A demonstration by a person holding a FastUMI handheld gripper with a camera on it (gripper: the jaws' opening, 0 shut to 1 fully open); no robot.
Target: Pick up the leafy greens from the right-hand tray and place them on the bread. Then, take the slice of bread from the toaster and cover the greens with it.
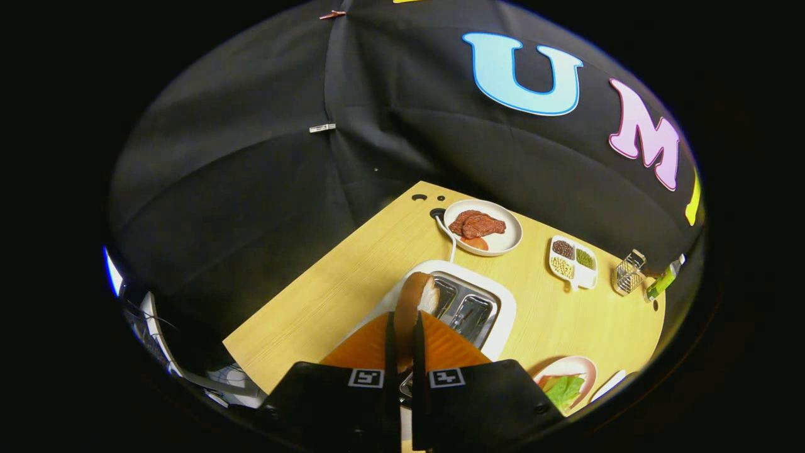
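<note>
My gripper [403, 322] is shut on a slice of bread [415, 302], held edge-on between the two fingers. The slice hangs above the white toaster [497, 296], over its left slot, lifted out of it. To the right of the fingers, near the table's front edge, a pinkish plate [582, 366] holds leafy greens [563, 389]; whether bread lies under them I cannot tell.
Beyond the toaster stands a white plate [510, 242] with brown meat and a tomato slice. A divided dish of beans [572, 261] and a small wire basket [629, 272] sit at the right. A white cord [448, 236] runs from the toaster to a table hole.
</note>
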